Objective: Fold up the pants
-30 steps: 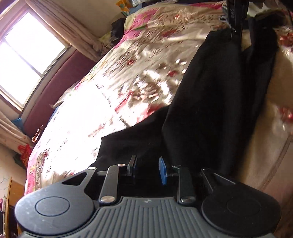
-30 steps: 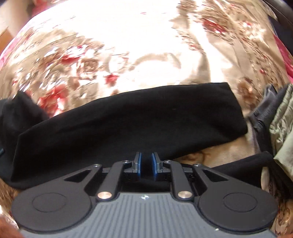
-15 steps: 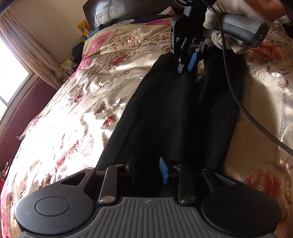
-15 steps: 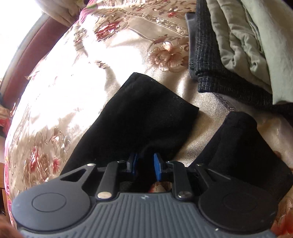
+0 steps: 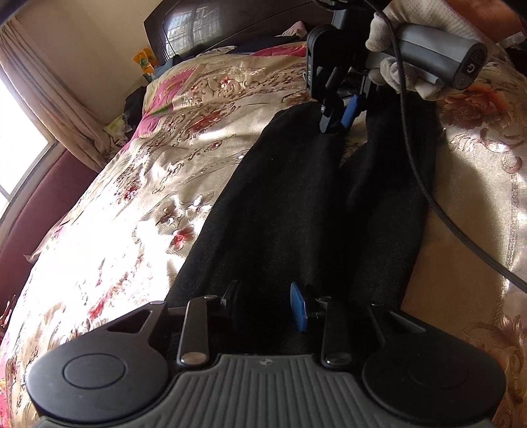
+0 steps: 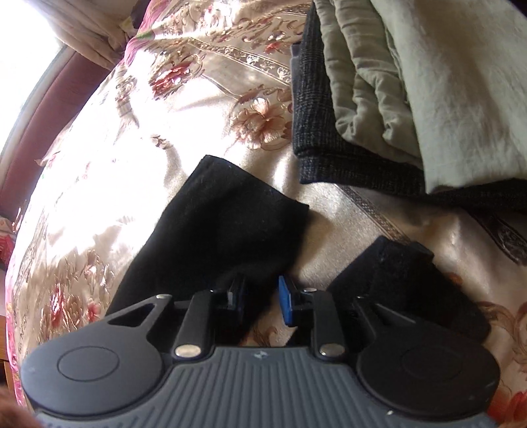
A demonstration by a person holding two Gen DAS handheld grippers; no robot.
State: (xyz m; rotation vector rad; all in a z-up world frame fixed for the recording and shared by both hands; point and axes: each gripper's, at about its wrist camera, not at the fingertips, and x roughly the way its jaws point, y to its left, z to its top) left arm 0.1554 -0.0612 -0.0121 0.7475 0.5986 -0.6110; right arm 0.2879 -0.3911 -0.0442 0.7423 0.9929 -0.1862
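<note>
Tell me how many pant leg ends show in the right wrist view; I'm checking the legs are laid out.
2. One leg end lies ahead and left of the right hand-held gripper; the other leg end lies at its right, apart across bare bedspread.

A big bed (image 5: 108, 230) has a shiny cover with red and pink flowers. Bright sun comes in through a window (image 5: 16, 154) with tan curtains (image 5: 56, 98). The headboard (image 5: 210, 29) is dark.
</note>
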